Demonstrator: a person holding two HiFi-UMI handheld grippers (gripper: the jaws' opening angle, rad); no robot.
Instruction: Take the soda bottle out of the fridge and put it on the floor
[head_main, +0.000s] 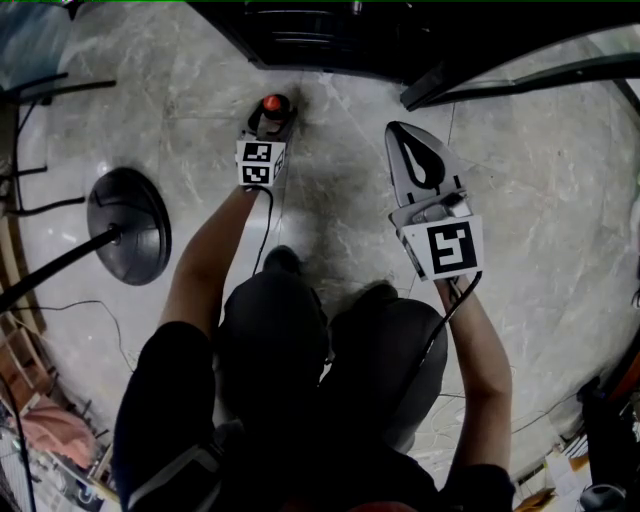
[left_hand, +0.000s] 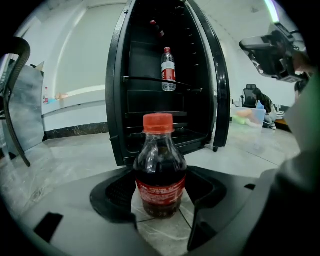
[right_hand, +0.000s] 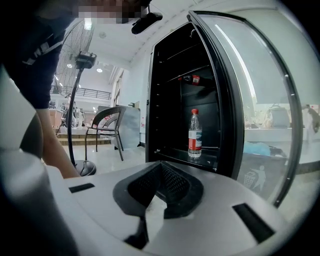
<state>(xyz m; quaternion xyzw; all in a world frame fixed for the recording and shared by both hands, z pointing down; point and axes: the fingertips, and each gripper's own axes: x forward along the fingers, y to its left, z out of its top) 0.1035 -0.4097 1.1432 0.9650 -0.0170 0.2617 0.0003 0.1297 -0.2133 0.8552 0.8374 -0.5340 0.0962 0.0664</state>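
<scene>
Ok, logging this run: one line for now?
left claw: shut on bottle | bottle: on floor | right claw: shut, empty | fridge: open

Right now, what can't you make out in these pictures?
- Head view: only the cap of the bottle shows; the left claw hides the rest.
- Head view: the fridge is cut off by the top edge.
- Left gripper view: whether the pads touch the bottle; the label print is blurred.
- Right gripper view: the thing lying high in the fridge is too small and dark.
</scene>
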